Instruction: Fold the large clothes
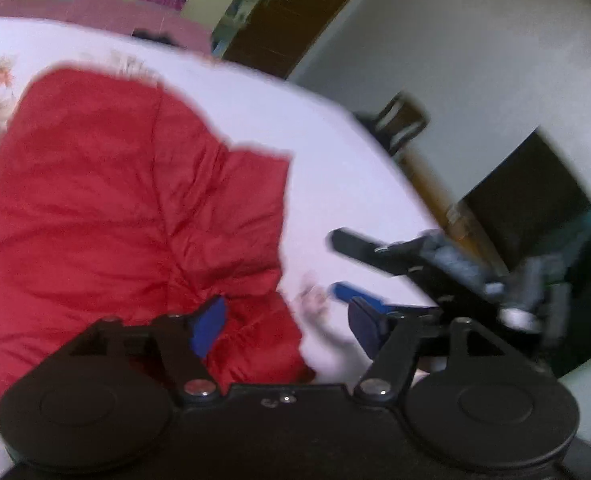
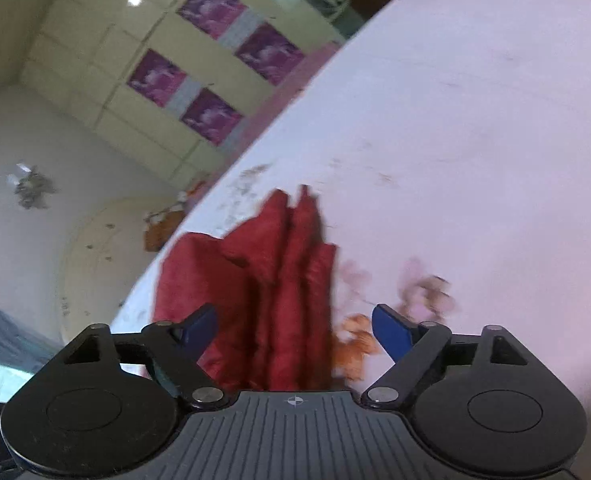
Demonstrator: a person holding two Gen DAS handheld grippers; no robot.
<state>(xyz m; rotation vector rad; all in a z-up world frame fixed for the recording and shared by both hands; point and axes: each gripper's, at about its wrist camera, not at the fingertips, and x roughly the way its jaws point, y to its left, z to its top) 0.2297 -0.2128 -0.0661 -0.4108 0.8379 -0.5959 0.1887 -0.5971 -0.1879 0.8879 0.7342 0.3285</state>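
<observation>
Jaws of the left gripper stand spread wide, its blue pads apart with nothing pinched between them. A red quilted garment lies crumpled just ahead; its lower right corner reaches into the gap from the left and sits against the left pad, while the right pad hangs over bare sheet. From there the garment spreads up and to the left across the white floral bedsheet, a rectangular flap jutting from its right side. To the right of the left jaws, the right gripper appears above the sheet, blurred, its two fingers parted, well clear of the red cloth. Farther off stand a pink headboard and a dark wooden door. In the right wrist view, the right gripper is likewise released, its blue pads wide apart. The red garment rises in bunched vertical folds between the jaws, nearer the left pad; whether it touches either pad cannot be told through the blur. Beyond it the bedsheet runs on, then a pale wall with four purple panels.
</observation>
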